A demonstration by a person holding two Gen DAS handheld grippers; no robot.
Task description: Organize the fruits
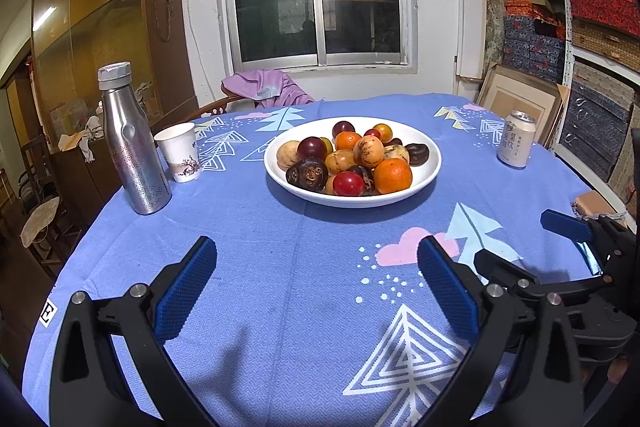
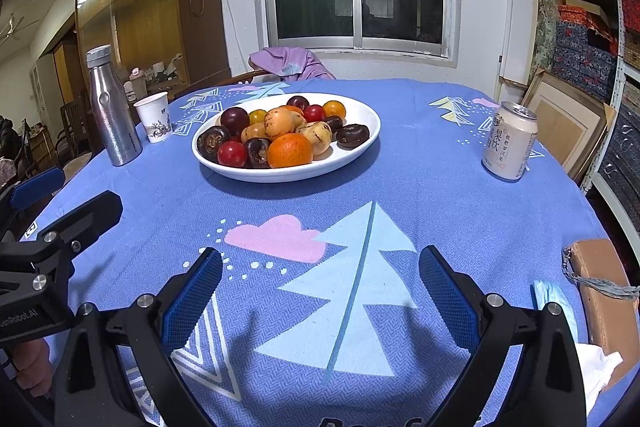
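Observation:
A white plate [image 1: 430, 169] [image 2: 360, 111] in the middle of the blue-clothed table holds a heap of fruit: oranges [image 1: 392, 175] [image 2: 289, 150], red plums [image 1: 348, 183] [image 2: 232, 153], dark wrinkled fruits [image 1: 307, 174] [image 2: 352, 135] and tan speckled ones [image 1: 369, 151] [image 2: 279, 123]. My left gripper [image 1: 318, 275] hovers open over the near cloth, well short of the plate, with nothing between its blue pads. Beside it, my right gripper [image 2: 320, 283] is also open and empty. Each gripper shows at the edge of the other's view.
A steel bottle [image 1: 132, 143] [image 2: 112, 111] and a paper cup [image 1: 180, 151] [image 2: 155, 117] stand left of the plate. A drink can [image 1: 517, 139] [image 2: 510, 141] stands at the right. A brown item [image 2: 600, 299] and white tissue [image 2: 596, 367] lie at the right edge. A chair with purple cloth [image 1: 266, 89] is behind.

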